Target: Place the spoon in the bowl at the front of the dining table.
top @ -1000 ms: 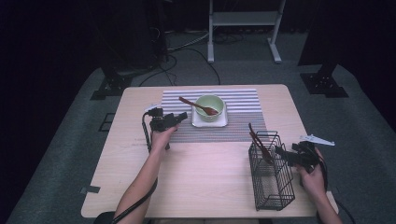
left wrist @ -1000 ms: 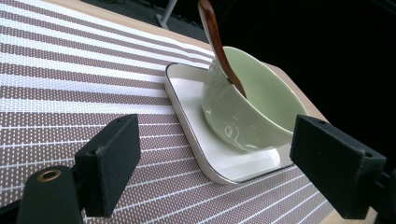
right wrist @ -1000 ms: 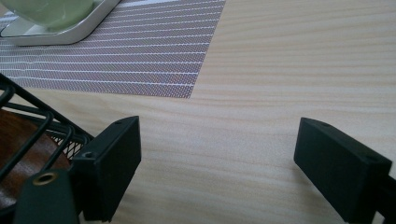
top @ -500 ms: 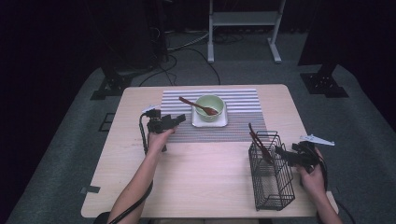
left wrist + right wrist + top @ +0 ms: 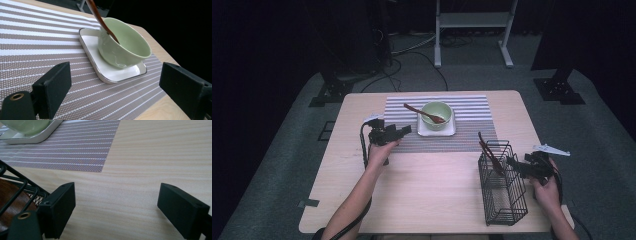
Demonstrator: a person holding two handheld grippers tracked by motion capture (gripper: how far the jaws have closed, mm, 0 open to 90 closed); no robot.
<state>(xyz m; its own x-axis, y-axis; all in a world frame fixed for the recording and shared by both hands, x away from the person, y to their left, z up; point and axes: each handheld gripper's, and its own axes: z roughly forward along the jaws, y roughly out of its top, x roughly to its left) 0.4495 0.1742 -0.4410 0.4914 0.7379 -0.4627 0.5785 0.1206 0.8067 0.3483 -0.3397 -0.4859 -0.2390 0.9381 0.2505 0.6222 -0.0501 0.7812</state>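
The left hand-held gripper (image 5: pixel 404 131) stands open and empty, just left of the green bowl (image 5: pixel 436 112) on its white tray (image 5: pixel 110 75); the right hand-held gripper (image 5: pixel 515 162) is open beside the wire basket (image 5: pixel 502 185). The spoon (image 5: pixel 101 21) in the bowl is probably light, stiff and smooth; grip its handle. The left gripper view shows the bowl's glaze; the high view shows the counter (image 5: pixel 432 200) layout.
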